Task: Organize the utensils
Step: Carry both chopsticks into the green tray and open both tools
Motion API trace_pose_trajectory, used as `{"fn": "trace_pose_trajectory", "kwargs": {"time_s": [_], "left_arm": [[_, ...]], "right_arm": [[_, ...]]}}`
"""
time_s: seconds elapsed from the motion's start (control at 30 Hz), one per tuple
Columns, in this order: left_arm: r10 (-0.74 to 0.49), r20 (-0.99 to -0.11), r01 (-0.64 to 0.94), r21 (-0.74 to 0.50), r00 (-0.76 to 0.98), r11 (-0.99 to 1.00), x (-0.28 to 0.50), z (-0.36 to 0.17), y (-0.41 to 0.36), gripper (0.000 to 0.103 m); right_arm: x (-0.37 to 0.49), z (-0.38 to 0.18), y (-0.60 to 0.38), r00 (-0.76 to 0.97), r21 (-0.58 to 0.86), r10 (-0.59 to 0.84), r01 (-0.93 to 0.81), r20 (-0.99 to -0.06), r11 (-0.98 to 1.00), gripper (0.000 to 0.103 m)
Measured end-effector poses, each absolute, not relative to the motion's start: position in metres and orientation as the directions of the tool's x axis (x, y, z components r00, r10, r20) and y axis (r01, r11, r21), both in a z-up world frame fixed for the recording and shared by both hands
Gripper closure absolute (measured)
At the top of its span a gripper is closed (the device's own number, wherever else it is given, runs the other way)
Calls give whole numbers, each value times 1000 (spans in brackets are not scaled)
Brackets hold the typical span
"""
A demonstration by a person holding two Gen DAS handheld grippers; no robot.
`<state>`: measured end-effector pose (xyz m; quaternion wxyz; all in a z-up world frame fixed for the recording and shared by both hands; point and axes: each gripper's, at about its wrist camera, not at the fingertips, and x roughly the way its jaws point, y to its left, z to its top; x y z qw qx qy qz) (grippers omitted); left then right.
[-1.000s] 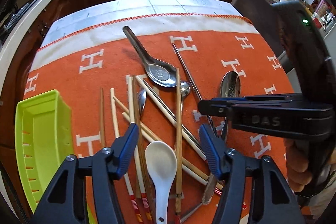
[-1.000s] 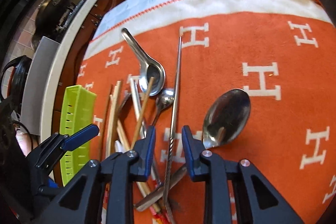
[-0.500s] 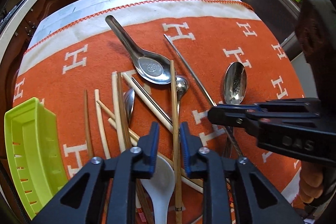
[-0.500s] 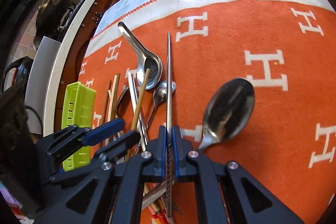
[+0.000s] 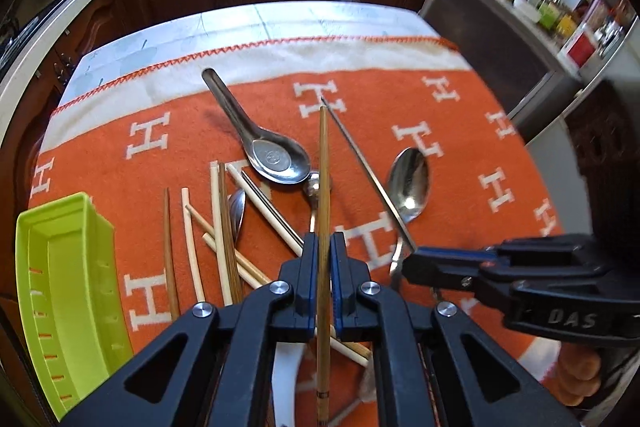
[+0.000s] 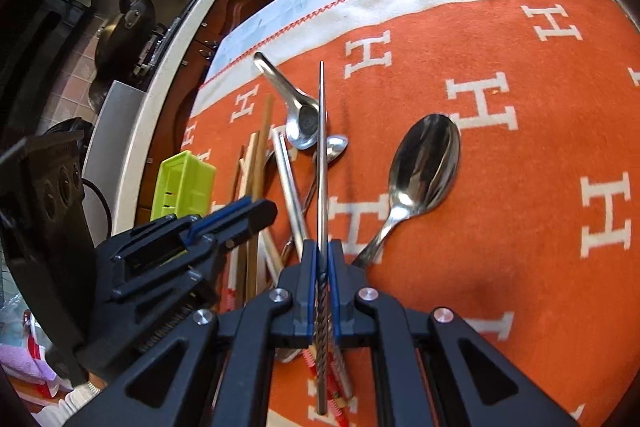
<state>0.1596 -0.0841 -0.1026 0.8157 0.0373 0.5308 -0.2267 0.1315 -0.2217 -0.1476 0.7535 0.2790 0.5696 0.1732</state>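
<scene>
- Left gripper (image 5: 323, 267): closed on a brown wooden chopstick (image 5: 323, 187). The stick runs straight ahead between the blue pads, its far tip over the orange cloth (image 5: 460, 131).
- Right gripper (image 6: 322, 279): closed on a metal chopstick (image 6: 321, 147). The twisted section of the shaft sits between the pads; the smooth section points ahead, crossing in front of the flat-bottomed metal soup spoon (image 6: 298, 115).
- In the left wrist view, the right gripper enters from the right edge with the metal chopstick angled up and to the left.
- Orange cloth: patterned with white "H" letters and covering the surface; a white border with red stitching runs along its far edge.
- Remaining utensils on the cloth: a loose pile of pale and brown wooden chopsticks (image 5: 218, 227) lying crossed over one another, a large metal spoon (image 5: 410, 183) apart to the right, a small metal spoon (image 6: 334, 147) just beside the soup spoon bowl, and a white ceramic spoon (image 5: 286, 371) partly hidden under the left gripper.
- Green plastic tray (image 5: 56, 267): at the left edge of the cloth, beside the chopstick pile. No utensil is visible inside it.
</scene>
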Motion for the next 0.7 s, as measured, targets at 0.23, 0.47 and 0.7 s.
{"fn": "trace_pose_trajectory", "kwargs": {"time_s": [0.23, 0.47, 0.7], "left_arm": [[-431, -827, 372, -297, 361, 880, 133, -60, -46, 100], [-458, -759, 344, -323, 463, 882, 91, -3, 10, 100], [-346, -738, 259, -235, 580, 937, 49, 48, 73, 99]], "right_arm": [[103, -121, -206, 311, 628, 596, 4, -741, 778, 97], [81, -90, -166, 299, 601, 602, -107, -741, 792, 97], [73, -72, -105, 236, 601, 639, -220, -732, 769, 97]]}}
